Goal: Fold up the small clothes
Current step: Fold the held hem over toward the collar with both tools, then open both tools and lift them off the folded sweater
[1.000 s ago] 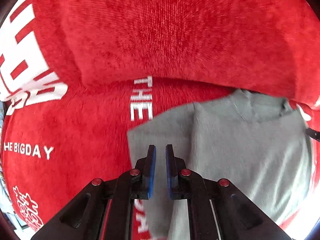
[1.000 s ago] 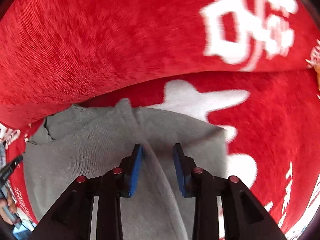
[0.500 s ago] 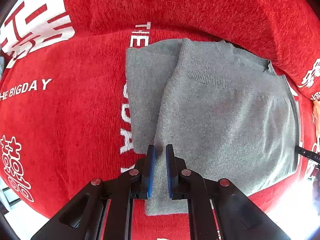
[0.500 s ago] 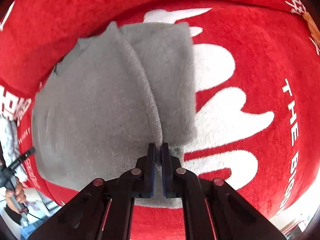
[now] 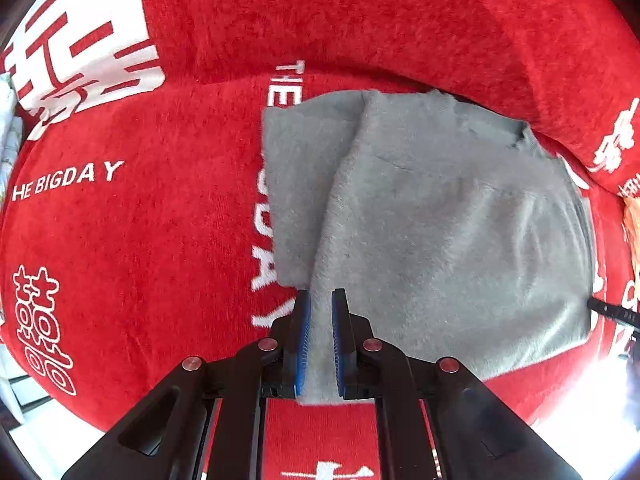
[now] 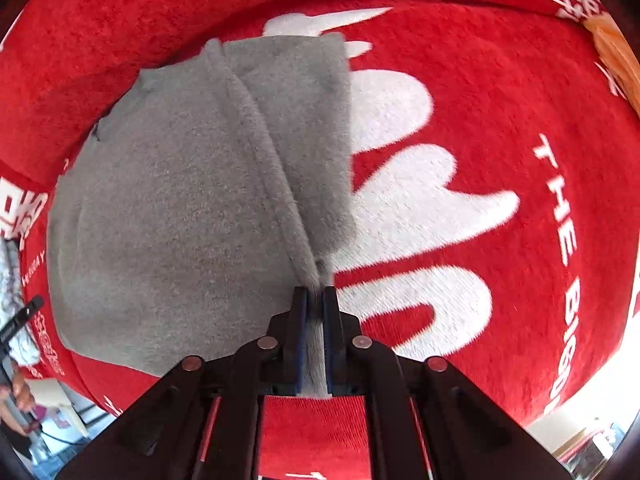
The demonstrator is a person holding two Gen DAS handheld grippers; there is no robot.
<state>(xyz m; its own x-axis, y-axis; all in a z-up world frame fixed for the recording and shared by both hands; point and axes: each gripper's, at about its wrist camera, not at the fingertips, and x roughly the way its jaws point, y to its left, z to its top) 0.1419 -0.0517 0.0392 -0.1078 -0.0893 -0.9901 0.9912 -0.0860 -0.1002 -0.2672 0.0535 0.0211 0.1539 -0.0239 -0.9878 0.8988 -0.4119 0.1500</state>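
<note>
A small grey knit sweater point(image 5: 432, 216) lies on a red sofa seat, with one side folded over the body. My left gripper point(image 5: 320, 300) is shut on its near left hem corner. In the right wrist view the same sweater point(image 6: 180, 200) spreads to the left, and my right gripper point(image 6: 315, 294) is shut on the near right hem corner, where the cloth bunches into a ridge. Both corners are lifted slightly above the seat.
The red plush sofa cover point(image 5: 140, 240) has white lettering and characters, and its backrest point(image 5: 360, 20) rises just behind the sweater. An orange item point(image 6: 616, 56) lies at the far right. The seat's front edge and the floor lie below the grippers.
Both grippers have pulled back from the backrest towards the front edge. The right gripper closed on the hem a second ago. The sweater now lies stretched out, with more of it in view.
</note>
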